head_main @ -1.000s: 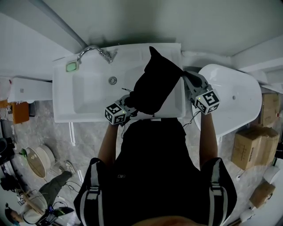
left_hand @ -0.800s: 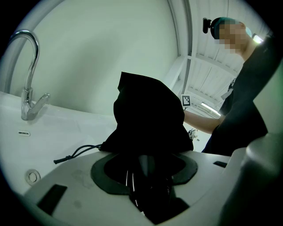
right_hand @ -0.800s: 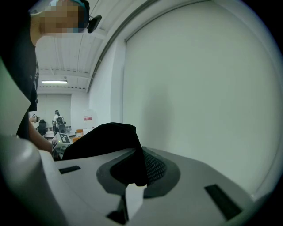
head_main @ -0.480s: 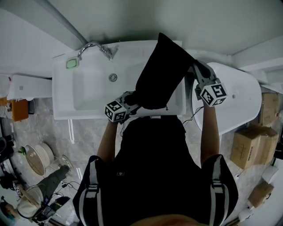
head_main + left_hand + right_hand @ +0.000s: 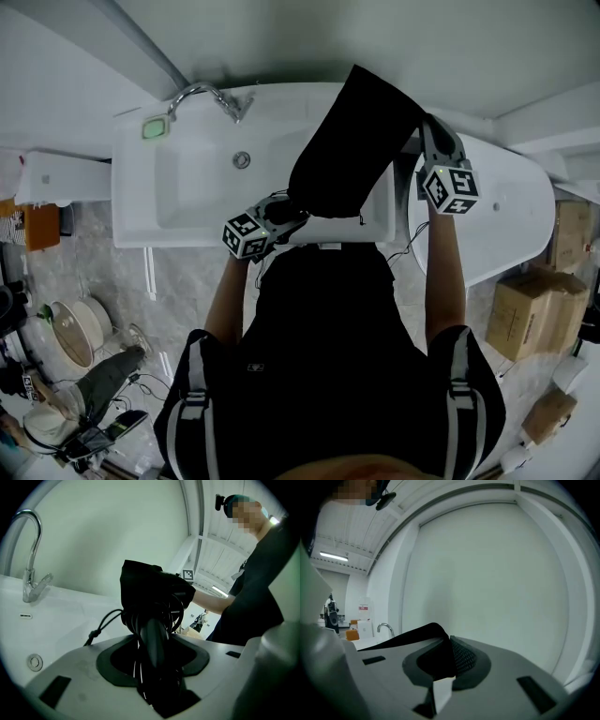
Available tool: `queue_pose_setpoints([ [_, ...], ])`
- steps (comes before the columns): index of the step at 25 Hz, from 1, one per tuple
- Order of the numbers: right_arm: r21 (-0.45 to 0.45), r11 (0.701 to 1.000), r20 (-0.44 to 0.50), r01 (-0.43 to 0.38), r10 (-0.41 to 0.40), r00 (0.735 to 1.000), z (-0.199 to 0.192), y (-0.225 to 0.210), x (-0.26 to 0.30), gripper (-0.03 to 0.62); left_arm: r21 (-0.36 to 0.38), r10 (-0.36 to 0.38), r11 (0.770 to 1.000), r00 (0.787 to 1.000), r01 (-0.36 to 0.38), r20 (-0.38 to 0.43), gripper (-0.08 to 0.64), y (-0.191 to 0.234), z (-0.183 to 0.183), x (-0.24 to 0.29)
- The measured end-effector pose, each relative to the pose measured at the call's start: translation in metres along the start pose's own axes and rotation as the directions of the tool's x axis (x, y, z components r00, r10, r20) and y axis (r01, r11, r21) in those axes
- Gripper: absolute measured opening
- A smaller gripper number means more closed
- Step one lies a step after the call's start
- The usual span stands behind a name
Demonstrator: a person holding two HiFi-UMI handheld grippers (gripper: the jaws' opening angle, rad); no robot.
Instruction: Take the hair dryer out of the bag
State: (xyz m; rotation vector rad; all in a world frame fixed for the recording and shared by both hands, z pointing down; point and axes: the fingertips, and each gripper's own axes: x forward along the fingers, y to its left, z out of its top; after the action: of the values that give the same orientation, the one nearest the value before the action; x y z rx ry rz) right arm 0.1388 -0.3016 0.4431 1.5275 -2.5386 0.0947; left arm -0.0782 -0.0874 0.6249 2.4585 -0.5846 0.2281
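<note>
A black fabric bag (image 5: 352,141) hangs stretched over the white sink (image 5: 187,187), slanting from lower left to upper right. My right gripper (image 5: 424,129) is shut on the bag's upper right corner; the black cloth (image 5: 408,639) is pinched between its jaws (image 5: 445,660). My left gripper (image 5: 286,212) is at the bag's lower end. In the left gripper view its jaws (image 5: 154,660) are closed on the dark hair dryer handle (image 5: 153,641), with cord wound round it. The rest of the hair dryer is hidden inside the bag (image 5: 150,590).
A chrome faucet (image 5: 202,98) stands at the sink's back edge, with the drain (image 5: 242,159) below it. A white tub (image 5: 506,216) sits to the right, cardboard boxes (image 5: 539,314) beyond it. Clutter lies on the floor at the lower left.
My right gripper has moved up and away with the bag's corner, so the bag is drawn out longer and steeper. The left gripper has stayed in place.
</note>
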Motion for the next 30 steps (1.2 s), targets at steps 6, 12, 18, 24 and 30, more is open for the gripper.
queue_pose_setpoints([
  [6,0.028,0.999,-0.001,0.032,-0.032,0.999,-0.003,-0.015,0.01,0.072,-0.001,-0.002,1.0,1.0,0.002,-0.007,0.199,-0.002,-0.007,-0.003],
  [12,0.054,0.994,-0.009,0.099,-0.099,0.995,-0.009,-0.042,0.012,0.072,-0.003,0.009,1.0,1.0,-0.009,0.004,0.199,-0.008,-0.009,-0.008],
  [18,0.014,0.996,-0.097,0.09,-0.089,0.991,-0.04,-0.041,0.032,0.073,-0.046,0.051,0.998,0.998,-0.048,0.047,0.199,0.0,-0.012,-0.022],
  [24,-0.024,0.999,-0.272,0.034,-0.039,0.961,-0.123,-0.007,0.026,0.073,-0.056,0.077,0.996,0.995,-0.073,0.065,0.199,0.006,-0.008,-0.03],
  [30,-0.112,0.984,-0.472,-0.138,0.07,0.879,-0.192,0.045,0.014,0.074,-0.059,0.074,0.996,0.995,-0.07,0.07,0.199,0.009,-0.006,-0.026],
])
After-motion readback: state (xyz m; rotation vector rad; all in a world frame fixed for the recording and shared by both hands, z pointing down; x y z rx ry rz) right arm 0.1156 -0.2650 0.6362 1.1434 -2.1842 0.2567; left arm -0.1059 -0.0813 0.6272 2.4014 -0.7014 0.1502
